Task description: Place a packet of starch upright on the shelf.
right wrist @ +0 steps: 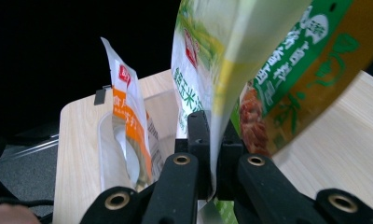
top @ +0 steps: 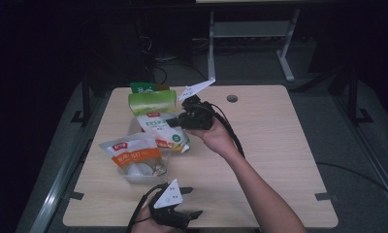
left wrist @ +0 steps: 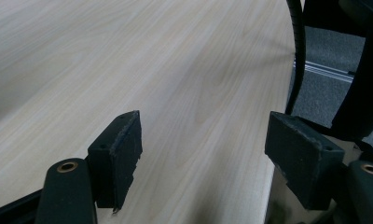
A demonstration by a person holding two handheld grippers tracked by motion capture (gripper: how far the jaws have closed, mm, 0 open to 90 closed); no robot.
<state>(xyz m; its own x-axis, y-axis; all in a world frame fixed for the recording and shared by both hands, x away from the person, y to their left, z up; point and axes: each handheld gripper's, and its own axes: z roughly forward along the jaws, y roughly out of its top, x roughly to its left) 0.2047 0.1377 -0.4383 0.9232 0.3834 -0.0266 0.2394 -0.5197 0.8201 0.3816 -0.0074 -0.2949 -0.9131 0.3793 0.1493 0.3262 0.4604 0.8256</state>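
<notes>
My right gripper (top: 178, 121) is shut on the edge of a white, green and yellow pouch (top: 159, 128), holding it upright over the middle of the table. In the right gripper view the jaws (right wrist: 212, 149) pinch that pouch (right wrist: 208, 56) between them. Just beside it a green and orange pack (right wrist: 310, 65) leans close, its green top (top: 152, 101) towards the far side of the table. An orange and white pouch (top: 134, 154) stands in a clear tub (right wrist: 107, 154) to the left. My left gripper (top: 193, 202) rests open near the front edge, with bare wood between its jaws (left wrist: 203, 135).
The light wooden table (top: 279, 145) has a round cable hole (top: 232, 98) at the back. A small green item (top: 143, 88) sits at the far edge behind the pouches. A black cable (left wrist: 296, 51) hangs past the table edge beside my left gripper.
</notes>
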